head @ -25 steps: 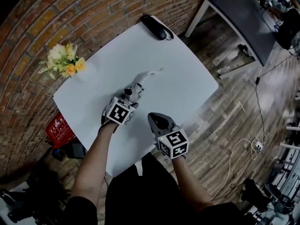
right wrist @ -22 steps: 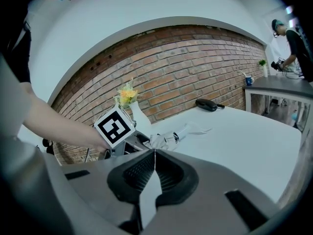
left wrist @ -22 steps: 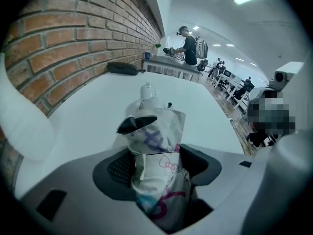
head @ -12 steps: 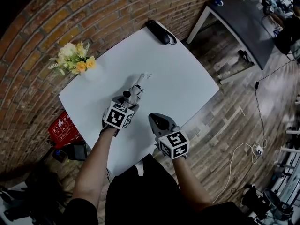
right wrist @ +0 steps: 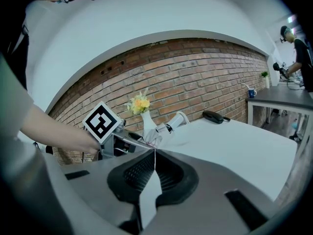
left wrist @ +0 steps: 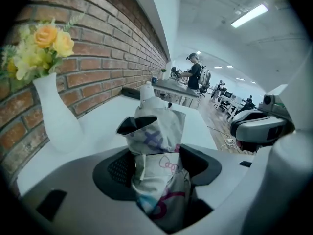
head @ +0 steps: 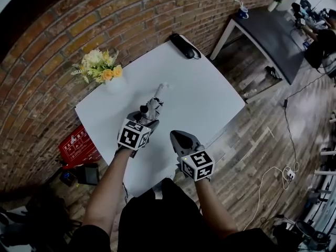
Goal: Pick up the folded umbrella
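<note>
The left gripper point(left wrist: 156, 164) has its two dark pads closed on the folded umbrella point(left wrist: 157, 131), a pale printed bundle pinched between them. Seen from the head camera, this gripper holds the umbrella over the near middle of a white table point(head: 205, 88). The umbrella's white far end points away from the person and slants up off the tabletop.

The right gripper point(right wrist: 150, 173) has its jaws pressed together with nothing between them. It hangs just right of the left one, above the table's near edge, and does not touch the umbrella.

Beyond and to the right of the umbrella the tabletop is bare out to its rounded edges. A white vase of yellow flowers point(head: 102, 71) stands at the table's far left corner, apart from the umbrella's tip. A long black object point(head: 184, 45) lies at the far corner, well apart from both grippers.

A brick wall point(head: 79, 20) runs close along the table's far left side. On the right the table ends over a wooden floor point(head: 262, 135), with a dark table point(head: 273, 33) farther off. A red box point(head: 79, 147) sits on the floor at the near left, by the wall.
</note>
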Tool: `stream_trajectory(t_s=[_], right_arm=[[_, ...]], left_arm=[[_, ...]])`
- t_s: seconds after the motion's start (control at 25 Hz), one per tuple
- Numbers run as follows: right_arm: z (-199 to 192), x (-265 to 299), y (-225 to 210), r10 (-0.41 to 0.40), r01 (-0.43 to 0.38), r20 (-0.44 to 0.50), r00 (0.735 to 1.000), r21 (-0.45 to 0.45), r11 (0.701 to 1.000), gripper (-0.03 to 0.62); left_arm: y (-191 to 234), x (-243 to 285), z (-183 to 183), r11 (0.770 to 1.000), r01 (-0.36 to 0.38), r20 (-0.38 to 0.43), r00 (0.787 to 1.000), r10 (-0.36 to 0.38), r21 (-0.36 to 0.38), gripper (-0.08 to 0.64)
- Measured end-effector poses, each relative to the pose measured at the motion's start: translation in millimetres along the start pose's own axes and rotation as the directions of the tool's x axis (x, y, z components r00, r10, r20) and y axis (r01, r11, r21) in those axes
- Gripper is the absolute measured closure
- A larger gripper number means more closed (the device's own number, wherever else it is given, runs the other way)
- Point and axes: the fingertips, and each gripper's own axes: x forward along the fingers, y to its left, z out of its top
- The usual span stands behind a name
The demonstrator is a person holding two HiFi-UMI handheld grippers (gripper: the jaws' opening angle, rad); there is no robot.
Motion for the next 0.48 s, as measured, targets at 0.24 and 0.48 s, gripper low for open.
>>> stream_trajectory(t_s=[0.24,0.48], right_arm=[[10.8,-7.3,19.3,-0.012,0.012,0.041,0.999,-0.01,1.0,0.571],[30.5,-19.5,34.5,-0.027,0.029,0.1,0.995,-0.014,0.999,0.571]], left_arm=[[-4.8,-30.7,10.8,1.0,0.006,0.071,0.997,-0.006,0.003,0.281],[-10.7,-68.1,22.8,1.0,0.017,0.143,0.99,-0.02,0.025,0.282]])
